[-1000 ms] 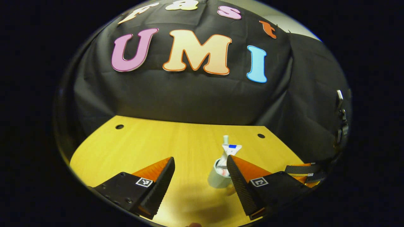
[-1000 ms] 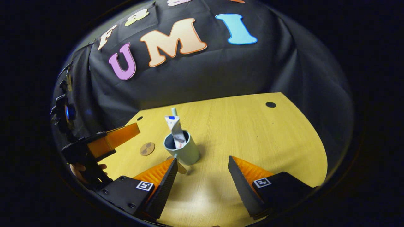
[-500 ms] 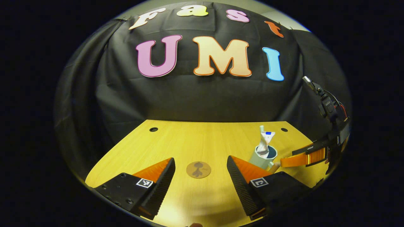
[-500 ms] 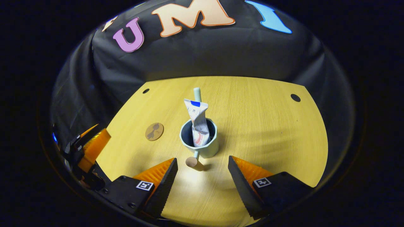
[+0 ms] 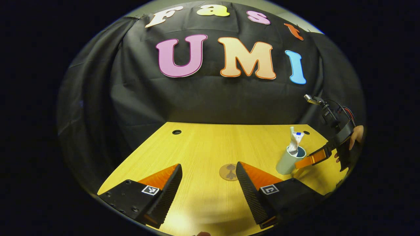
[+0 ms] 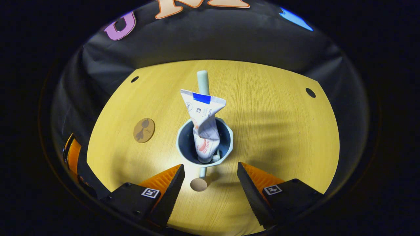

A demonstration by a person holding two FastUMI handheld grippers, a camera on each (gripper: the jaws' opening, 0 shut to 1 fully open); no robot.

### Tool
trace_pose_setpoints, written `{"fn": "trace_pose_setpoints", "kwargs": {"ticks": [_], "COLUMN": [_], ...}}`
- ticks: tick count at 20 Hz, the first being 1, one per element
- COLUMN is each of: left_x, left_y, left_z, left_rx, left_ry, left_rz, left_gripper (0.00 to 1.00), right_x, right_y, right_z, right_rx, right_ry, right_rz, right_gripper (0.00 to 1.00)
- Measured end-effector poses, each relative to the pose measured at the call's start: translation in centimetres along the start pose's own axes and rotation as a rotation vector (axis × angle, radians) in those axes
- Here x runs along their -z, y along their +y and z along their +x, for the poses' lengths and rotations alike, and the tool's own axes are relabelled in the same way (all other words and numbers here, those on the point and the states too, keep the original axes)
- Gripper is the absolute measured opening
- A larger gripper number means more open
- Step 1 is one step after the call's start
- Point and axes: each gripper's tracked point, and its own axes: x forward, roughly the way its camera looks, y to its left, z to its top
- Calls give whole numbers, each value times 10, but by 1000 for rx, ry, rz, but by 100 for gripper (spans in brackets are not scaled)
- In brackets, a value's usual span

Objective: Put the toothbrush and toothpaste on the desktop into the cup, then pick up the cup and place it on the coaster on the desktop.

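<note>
Pale green cup [image 6: 205, 144] now centre of right gripper view, toothpaste [image 6: 204, 126] and toothbrush [image 6: 202, 82] standing inside; second ago it sat further off, left of frame. Right gripper [image 6: 210, 183] has closed in, fingers spread wide, straddling handle knob, gripping nothing. Coaster [image 6: 144, 130] mid-left, apart from cup. Left gripper [image 5: 208, 185] open, empty, has swung away. Judging: loading done, cup grasp next

My left gripper [image 5: 207, 183]: ribbed wedge fingers, square fiducial tags, screws on black mounts. Right gripper [image 6: 210, 185] the same.
</note>
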Motion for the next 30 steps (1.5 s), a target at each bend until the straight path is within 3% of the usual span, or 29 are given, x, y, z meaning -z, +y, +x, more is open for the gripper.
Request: {"fn": "trace_pose_setpoints", "kwargs": {"ticks": [2,4,5,6,8,9,14,15,19,30], "left_x": [2,5,6,7,9,10,13,14,14,15], "left_y": [10,18,23,27,34,37,49,51,57,79], "left_z": [-2,-1,-2,-3,-2,-1,2,3,8,20], "left_rx": [-9,-16,-20,-23,-30,-33,-38,-37,-28,-7], "left_ry": [3,8,13,16,20,22,31,33,32,39], "left_rz": [-7,-11,-14,-16,-21,-23,-38,-40,-41,-36], "left_gripper": [95,95,95,95,95,95,95,95,95,95], "right_x": [2,4,4,5,8,10,19,19,17,7], "right_y": [-1,-1,-1,-1,6,6,-1,-5,0,1], "right_z": [7,12,15,18,22,23,29,31,27,16], "right_rx": [13,21,25,23,-5,2,17,23,30,-37], "right_ry": [29,61,74,85,116,132,173,176,169,119], "right_rz": [1,1,-4,-11,-4,-8,-47,-63,-85,-59], "right_gripper": [94,97,91,93,84,72,43,27,21,21]}}
